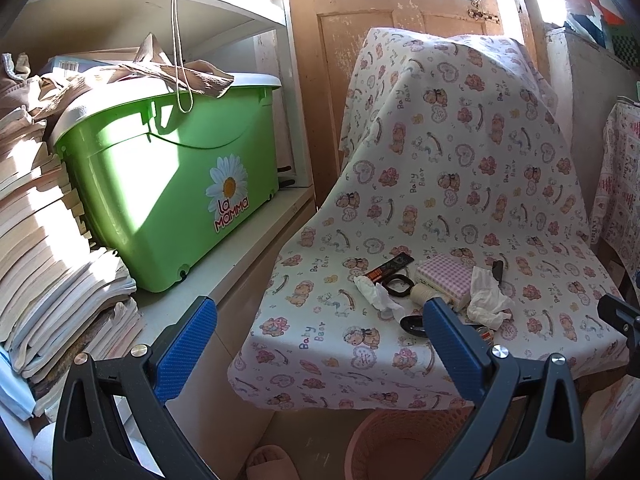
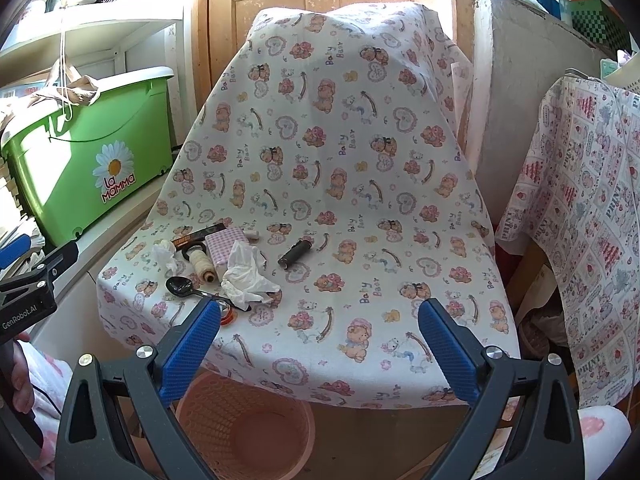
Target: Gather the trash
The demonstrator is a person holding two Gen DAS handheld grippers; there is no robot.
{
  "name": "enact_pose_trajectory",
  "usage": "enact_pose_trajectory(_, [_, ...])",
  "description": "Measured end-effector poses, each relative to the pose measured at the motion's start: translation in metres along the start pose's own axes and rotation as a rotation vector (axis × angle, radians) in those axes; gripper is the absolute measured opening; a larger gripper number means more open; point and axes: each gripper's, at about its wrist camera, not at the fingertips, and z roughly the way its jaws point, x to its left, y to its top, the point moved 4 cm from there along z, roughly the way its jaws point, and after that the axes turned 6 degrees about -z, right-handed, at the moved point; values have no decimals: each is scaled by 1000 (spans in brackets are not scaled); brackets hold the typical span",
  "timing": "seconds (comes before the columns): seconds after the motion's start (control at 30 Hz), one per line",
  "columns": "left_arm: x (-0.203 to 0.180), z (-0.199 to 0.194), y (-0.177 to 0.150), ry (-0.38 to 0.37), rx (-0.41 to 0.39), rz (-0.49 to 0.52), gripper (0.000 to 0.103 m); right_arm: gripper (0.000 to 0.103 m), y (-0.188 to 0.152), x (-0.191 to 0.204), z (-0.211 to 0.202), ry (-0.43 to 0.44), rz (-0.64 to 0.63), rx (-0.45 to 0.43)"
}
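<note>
A chair covered with a teddy-bear sheet [image 2: 340, 160] holds a cluster of small items. Two crumpled white tissues lie there: a large one [image 2: 246, 276] [image 1: 486, 294] and a small one [image 2: 165, 255] [image 1: 374, 290]. A dark snack wrapper [image 2: 200, 236] [image 1: 390, 266] lies behind them. A pink mesh bin [image 2: 244, 428] [image 1: 400, 440] stands on the floor under the chair's front edge. My left gripper [image 1: 320, 344] is open and empty, in front of the chair's left corner. My right gripper [image 2: 320, 340] is open and empty above the chair's front edge and the bin.
Also on the chair: a black spoon [image 2: 180, 286], a twine spool [image 2: 202, 264], a pink checked box [image 2: 226, 246], a black cylinder [image 2: 294, 256] and a black ring [image 1: 396, 284]. A green tub [image 1: 172, 184] and stacked papers [image 1: 40, 260] sit left. A cloth-covered object [image 2: 580, 220] stands right.
</note>
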Motion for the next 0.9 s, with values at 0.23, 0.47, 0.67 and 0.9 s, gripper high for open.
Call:
enact_pose_trajectory(0.23, [-15, 18, -10, -134, 72, 31, 98, 100, -3, -2, 2, 13, 5, 25])
enact_pose_trajectory(0.47, [-16, 45, -29, -189, 203, -76, 89, 94, -6, -3, 16, 42, 28, 71])
enact_pose_trajectory(0.67, [-26, 63, -28, -174, 245, -54, 79, 74, -10, 3, 32, 94, 35, 121])
enact_pose_trajectory(0.9, [-49, 99, -32, -255, 377, -15, 60, 36, -18, 26, 53, 155, -4, 196])
